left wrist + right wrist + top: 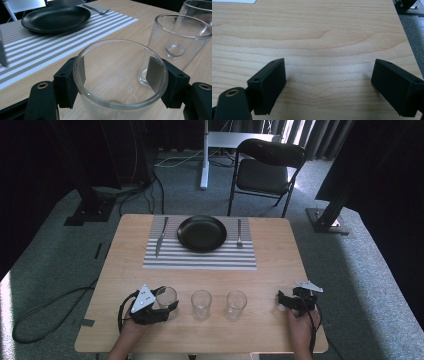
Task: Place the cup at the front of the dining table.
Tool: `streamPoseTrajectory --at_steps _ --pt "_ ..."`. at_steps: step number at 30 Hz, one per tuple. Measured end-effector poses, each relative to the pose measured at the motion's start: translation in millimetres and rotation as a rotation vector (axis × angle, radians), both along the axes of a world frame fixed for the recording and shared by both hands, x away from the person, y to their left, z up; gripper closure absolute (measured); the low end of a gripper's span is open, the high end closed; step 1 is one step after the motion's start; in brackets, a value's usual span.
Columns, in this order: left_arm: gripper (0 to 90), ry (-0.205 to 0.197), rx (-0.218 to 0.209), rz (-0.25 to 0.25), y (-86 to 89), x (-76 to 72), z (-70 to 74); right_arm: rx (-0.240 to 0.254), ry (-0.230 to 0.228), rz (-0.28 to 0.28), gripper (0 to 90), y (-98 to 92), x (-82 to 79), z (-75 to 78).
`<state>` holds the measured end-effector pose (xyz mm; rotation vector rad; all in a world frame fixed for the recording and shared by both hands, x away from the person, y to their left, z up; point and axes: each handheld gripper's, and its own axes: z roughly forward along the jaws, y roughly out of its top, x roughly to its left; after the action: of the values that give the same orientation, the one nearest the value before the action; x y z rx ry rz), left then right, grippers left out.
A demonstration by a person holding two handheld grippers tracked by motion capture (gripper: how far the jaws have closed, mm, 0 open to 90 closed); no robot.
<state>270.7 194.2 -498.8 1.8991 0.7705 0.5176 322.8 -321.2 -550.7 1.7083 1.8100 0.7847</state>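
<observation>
Three clear glasses stand in a row near the table's front edge. My left gripper (166,302) (116,72) is shut on the left glass (167,293) (117,82), one black pad pressed to each side, and the glass rests upright on the wood. The middle glass (201,304) (178,40) stands close beside it. Farther along is the right glass (235,304) (197,10). My right gripper (290,299) (328,82) sits low over bare wood at the front right, open, with nothing between its jaws.
A striped placemat (200,260) (37,47) at the far middle carries a black plate (202,233) (56,17), with a knife (161,237) to its left and a fork (239,233) (96,9) to its right. The table's right edge (404,35) lies close to the right gripper. A black chair (267,165) stands beyond the table.
</observation>
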Motion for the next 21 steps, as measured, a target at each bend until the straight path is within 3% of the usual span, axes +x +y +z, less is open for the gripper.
streamPoseTrajectory --at_steps 3,21 --pt "29.6 0.009 -0.023 0.007 3.8 2.7 3.9 0.000 0.000 0.000 11.9 0.0 0.0 0.0" --pt "29.6 0.020 -0.005 0.061 4.2 22.2 14.8 0.000 0.000 0.000 11.9 0.0 0.0 0.0"
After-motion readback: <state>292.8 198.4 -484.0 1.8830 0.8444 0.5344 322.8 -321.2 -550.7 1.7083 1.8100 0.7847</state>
